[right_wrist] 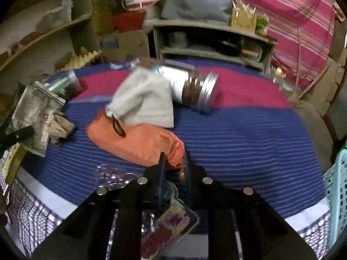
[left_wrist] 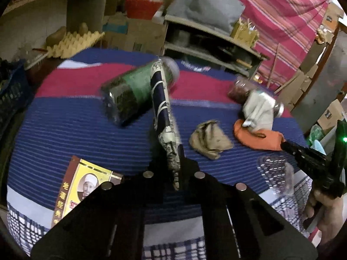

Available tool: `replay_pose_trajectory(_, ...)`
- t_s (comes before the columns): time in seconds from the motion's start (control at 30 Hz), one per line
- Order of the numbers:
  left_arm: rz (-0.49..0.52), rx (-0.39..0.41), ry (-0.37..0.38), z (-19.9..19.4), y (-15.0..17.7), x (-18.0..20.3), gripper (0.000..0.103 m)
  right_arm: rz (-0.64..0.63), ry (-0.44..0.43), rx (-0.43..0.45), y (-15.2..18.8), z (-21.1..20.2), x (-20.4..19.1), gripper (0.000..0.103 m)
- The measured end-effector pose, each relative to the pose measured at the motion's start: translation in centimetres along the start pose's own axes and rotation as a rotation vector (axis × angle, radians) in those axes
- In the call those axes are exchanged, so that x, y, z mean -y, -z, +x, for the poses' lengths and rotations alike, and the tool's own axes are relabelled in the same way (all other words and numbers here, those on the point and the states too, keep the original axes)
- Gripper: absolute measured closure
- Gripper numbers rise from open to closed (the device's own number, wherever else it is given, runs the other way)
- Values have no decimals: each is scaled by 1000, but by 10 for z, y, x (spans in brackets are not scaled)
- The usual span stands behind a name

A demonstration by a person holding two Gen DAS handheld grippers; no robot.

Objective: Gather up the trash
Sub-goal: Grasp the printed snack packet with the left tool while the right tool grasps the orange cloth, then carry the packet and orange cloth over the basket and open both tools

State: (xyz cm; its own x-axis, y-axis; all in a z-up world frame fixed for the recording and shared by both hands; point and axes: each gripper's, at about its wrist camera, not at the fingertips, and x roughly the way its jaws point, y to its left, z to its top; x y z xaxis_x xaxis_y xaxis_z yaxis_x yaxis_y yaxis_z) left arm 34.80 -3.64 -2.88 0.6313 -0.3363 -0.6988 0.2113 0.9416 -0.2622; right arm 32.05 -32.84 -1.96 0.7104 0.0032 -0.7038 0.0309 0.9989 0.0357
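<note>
- Left gripper (left_wrist: 176, 164) has its jaws pinched tight on a long crumpled wrapper (left_wrist: 166, 117), dark with pale printing, which sticks up and away from the fingers over the middle of the table
- Right gripper (right_wrist: 174, 164) has its jaws drawn narrow on the near tip of the orange bag (right_wrist: 138, 143); that bag lies flat on the blue striped cloth (right_wrist: 249, 143) toward the near edge
- Just beside the wrapper, a crumpled brown paper (left_wrist: 209, 139) sits loose on the cloth, untouched
- A pale cloth pouch (right_wrist: 144, 101) lies across the far end of the orange bag, leaning on a jar with a metal lid (right_wrist: 195, 86) lying on its side
- Further left, a green-labelled jar (left_wrist: 134, 91) also lies on its side, toward the far edge
- At the near edge: clear plastic blister trays (left_wrist: 274, 172) and a yellow printed box (left_wrist: 86, 186) at the near left corner
- A turquoise basket (right_wrist: 337, 186) shows off the right edge, maybe the bin, I can't say
- My read: early going, two pieces gripped, nothing visibly dropped anywhere yet, with the brown paper, trays and box left
</note>
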Motion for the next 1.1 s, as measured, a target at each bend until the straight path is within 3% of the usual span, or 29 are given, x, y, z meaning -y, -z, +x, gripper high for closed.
replay_pose_trajectory(0.3,25,144,52,-57,2,21,98,83,-87,206,-3,-83,10,87)
replay_pose_trajectory(0.5,38,211,97,-85,4,32,98,73,-46,279,7,-119,9,87)
replay_pose_trajectory(0.67,53,245,164,-105,3,52,98,72,50,353,13,-155,26,87)
replay_pose_trajectory(0.77,127,262,148,-111,6,82,98,73,127,381,20,-172,51,87)
replay_pose_trajectory(0.83,185,248,158,-107,9,118,98,137,138,404,29,-185,80,87)
replay_pose_trajectory(0.9,228,255,140,-103,13,150,98,189,239,415,43,-201,111,87)
replay_pose_trajectory(1.1,268,237,186,-74,13,247,98,249,389,471,59,-242,176,87)
